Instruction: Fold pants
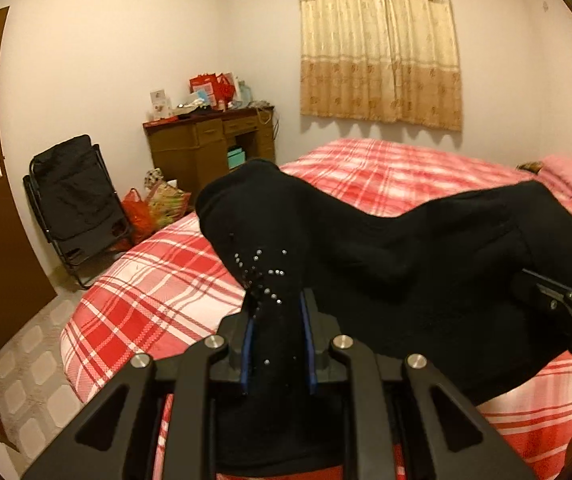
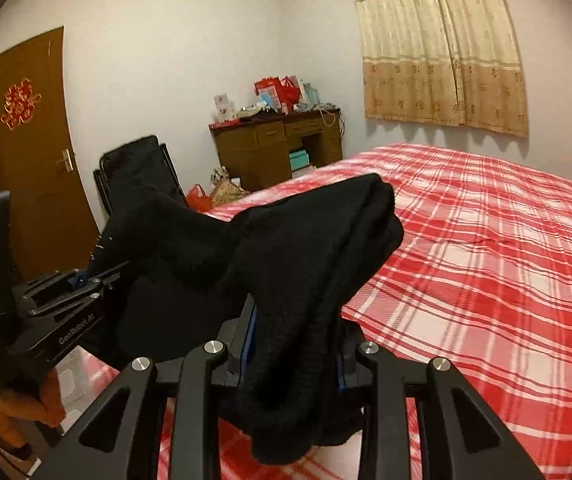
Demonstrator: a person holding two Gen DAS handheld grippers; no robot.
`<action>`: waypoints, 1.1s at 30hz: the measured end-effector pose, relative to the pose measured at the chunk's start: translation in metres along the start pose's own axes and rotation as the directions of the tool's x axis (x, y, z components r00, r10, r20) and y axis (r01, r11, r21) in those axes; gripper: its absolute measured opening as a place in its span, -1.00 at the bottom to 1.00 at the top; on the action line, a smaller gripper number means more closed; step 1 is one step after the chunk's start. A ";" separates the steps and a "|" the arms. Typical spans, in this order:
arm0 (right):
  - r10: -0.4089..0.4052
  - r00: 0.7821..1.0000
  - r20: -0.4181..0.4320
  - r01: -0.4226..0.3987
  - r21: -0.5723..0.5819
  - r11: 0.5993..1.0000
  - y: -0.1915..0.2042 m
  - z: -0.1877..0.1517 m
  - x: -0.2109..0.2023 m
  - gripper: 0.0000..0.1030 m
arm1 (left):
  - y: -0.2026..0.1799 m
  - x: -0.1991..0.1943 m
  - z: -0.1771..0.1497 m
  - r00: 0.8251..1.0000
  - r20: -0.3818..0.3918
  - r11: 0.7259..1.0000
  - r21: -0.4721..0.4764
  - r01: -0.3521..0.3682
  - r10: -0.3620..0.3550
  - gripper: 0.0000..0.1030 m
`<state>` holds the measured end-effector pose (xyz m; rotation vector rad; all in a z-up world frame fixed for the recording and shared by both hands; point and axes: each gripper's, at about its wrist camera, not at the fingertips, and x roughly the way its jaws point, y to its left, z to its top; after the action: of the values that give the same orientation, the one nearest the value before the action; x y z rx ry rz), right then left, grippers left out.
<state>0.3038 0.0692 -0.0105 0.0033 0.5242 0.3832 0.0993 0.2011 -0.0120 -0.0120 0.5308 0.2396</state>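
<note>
While the bed [image 1: 385, 176] in red-and-white plaid fills most of both views, the black pants [image 1: 405, 248] hang above its near edge, strung between two grippers. Pants: dark knit cloth, bunched and sagging at the middle, one end bearing a scatter of small silver studs [image 1: 262, 272]; leg or waist ends cannot be told apart, and the folds are lost in the black. Left gripper [image 1: 276, 344]: clamped on the studded end, blue pads pressed into the cloth, pointing down toward the bed. Right gripper [image 2: 295, 344]: clamped on a thick bunch at the other end, fingertips hidden by fabric. Left hand [image 2: 18, 400]: wrapped round its gripper's handle, partly cut off at the frame edge.
</note>
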 end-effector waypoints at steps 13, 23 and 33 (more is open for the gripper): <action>-0.075 0.976 -0.204 0.075 -0.009 0.997 -0.034 -0.049 0.075 0.04 | 0.016 0.047 -0.041 0.978 -0.166 0.992 -0.012 -0.127 0.123 0.70; -0.064 0.996 -0.056 0.076 0.258 0.963 -0.072 -0.060 0.002 0.14 | 0.101 0.013 -0.060 0.973 -0.213 0.973 -0.193 -0.127 0.085 1.00; -0.021 1.000 -0.007 0.020 -0.031 0.999 0.013 -0.040 -0.013 -0.48 | 0.081 0.007 -0.036 0.985 -0.139 0.983 -0.136 -0.120 0.101 1.00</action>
<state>0.2696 0.0725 -0.0375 -0.0337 0.5246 0.3714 0.0685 0.2789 -0.0428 -0.1393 0.6457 0.3880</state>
